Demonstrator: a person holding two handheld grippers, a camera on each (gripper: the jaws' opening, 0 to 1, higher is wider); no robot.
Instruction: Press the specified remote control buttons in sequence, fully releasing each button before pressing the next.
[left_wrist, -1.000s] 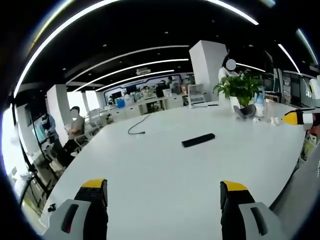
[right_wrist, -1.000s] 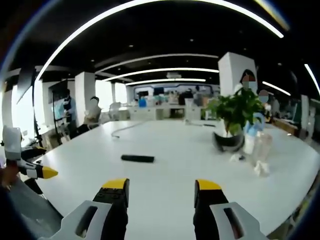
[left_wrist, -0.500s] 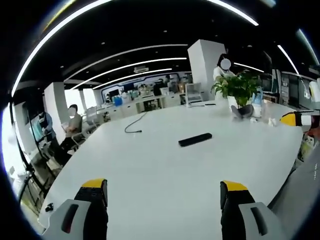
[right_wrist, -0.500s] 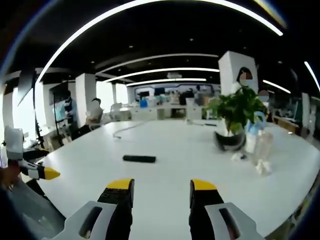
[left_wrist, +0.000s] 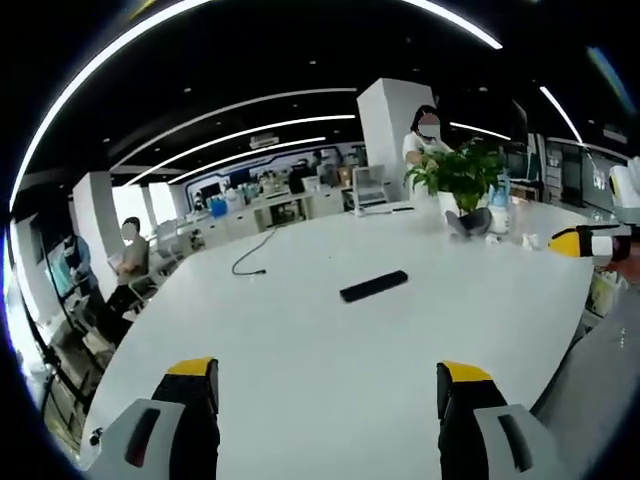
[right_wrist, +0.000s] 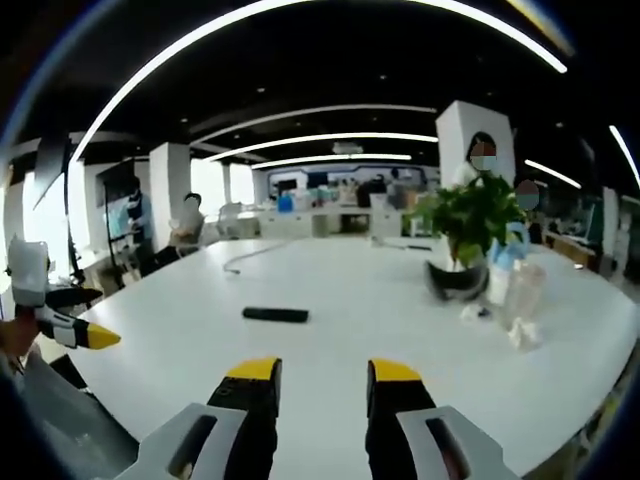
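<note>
Your left gripper (left_wrist: 325, 385) is wide open; your right gripper (right_wrist: 322, 385) is narrower, holding nothing. The remote (right_wrist: 275, 315) lies flat mid-table (right_wrist: 400, 300), well ahead, long axis crosswise to you.

The slim black bar-shaped remote control (left_wrist: 373, 286) (right_wrist: 275, 315) lies on the plain glossy white bench (left_wrist: 300, 340) (right_wrist: 360, 300); the leafy green plant (left_wrist: 455, 175) (right_wrist: 470, 222) sits in a dark pot near its far edge; both grippers have black jaws tipped yellow
</note>
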